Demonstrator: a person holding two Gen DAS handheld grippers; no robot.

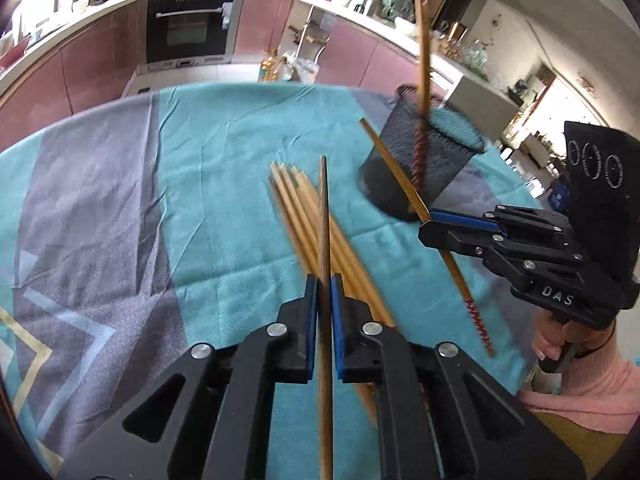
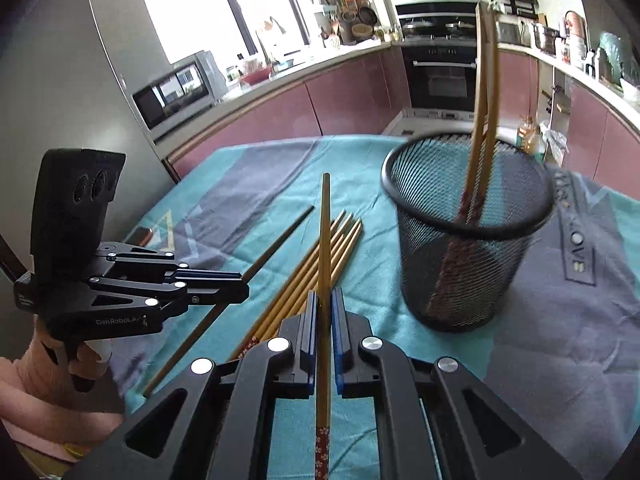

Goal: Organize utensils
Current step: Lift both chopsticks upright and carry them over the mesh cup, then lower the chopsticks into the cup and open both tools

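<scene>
Here the left gripper (image 1: 324, 280) is clamped on a dark brown chopstick (image 1: 323, 216) that points straight ahead along its fingers. The right gripper (image 2: 325, 294) pinches a lighter chopstick (image 2: 325, 232) with a red patterned end. Beneath both lies a loose bundle of bamboo chopsticks (image 2: 316, 268) on the teal tablecloth (image 1: 208, 152). Ahead and right of the right gripper stands a black mesh holder (image 2: 468, 240) with two chopsticks leaning inside.

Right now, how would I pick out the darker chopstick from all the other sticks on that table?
Start at the black mesh cup on the teal tablecloth, then look left to the bundle of pale chopsticks. The dark chopstick is pinched by the left fingers; it is brown all along, thinner-tipped, with no red patterned end.
</scene>
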